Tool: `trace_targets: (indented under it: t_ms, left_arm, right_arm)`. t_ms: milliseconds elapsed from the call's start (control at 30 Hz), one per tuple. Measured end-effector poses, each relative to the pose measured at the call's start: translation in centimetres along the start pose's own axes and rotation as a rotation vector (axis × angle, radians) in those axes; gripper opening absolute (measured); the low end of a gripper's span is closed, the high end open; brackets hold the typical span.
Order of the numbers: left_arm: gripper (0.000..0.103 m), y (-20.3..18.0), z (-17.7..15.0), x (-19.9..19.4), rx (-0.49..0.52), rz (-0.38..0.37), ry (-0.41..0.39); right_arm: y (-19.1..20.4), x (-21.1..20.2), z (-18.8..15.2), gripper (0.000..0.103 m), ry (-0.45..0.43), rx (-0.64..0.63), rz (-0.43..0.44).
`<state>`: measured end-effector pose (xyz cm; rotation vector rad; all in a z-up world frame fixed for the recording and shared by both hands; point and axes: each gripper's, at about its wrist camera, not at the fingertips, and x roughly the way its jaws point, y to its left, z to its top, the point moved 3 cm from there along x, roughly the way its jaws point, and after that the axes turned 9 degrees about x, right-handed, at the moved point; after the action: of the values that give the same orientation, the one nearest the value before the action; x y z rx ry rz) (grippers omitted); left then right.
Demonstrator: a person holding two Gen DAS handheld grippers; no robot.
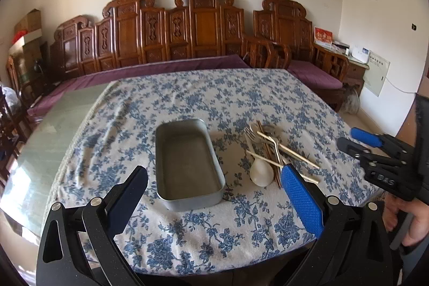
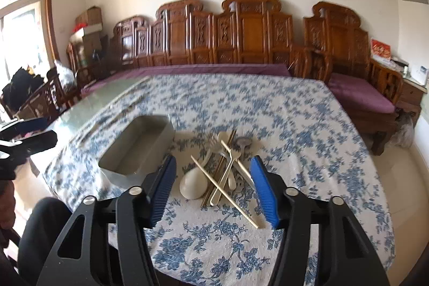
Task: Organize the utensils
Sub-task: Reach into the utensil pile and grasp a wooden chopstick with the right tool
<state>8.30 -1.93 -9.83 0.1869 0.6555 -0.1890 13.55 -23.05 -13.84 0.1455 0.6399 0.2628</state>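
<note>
An empty grey metal tin [image 1: 185,168] lies lengthwise on the blue-flowered tablecloth [image 1: 219,227]. To its right is a heap of utensils [image 1: 270,149]: a white ceramic spoon [image 1: 259,174], forks, a metal spoon, and pale and brown chopsticks. My left gripper [image 1: 214,170] hovers open before the tin's near end, with nothing between its fingers. My right gripper [image 2: 214,160] is open and low over the near end of the heap [image 2: 225,168], its pads apart from the white spoon [image 2: 193,185] and a pale chopstick [image 2: 228,196]. The tin [image 2: 134,149] is to its left.
A carved wooden bench with purple cushions [image 1: 171,66] runs behind the table. Bare greenish tabletop [image 1: 53,130] shows left of the cloth. A person's hand [image 1: 410,216] holds the right gripper [image 1: 370,145] at the table's right edge. A side cabinet [image 2: 413,90] stands far right.
</note>
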Motion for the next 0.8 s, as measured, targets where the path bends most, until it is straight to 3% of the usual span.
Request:
trace_targets:
  t_ms: [67, 333, 533, 800]
  left_arm:
    - [0.096, -0.1, -0.1, 0.9, 0.002, -0.008, 0.011]
    - [0.095, -0.5, -0.2, 4.4, 0.016, -0.051, 0.051]
    - [0.079, -0.9, -0.3, 6.7, 0.018, -0.107, 0.089]
    - [0.075, -1.9, -0.7, 8.4, 0.039, -0.128, 0.124]
  right_arm:
    - [-0.3, 1.9, -0.3, 0.050, 0.037, -0.012, 0.001]
    - [-1.8, 9.9, -2.4, 0.038, 0.206, -0.043, 0.019]
    - [-2.4, 13.1, -4.6, 0.033, 0.295, -0.057, 0.024]
    - [-3.7, 15.1, -6.6, 0.019, 0.375, -0.076, -0.013]
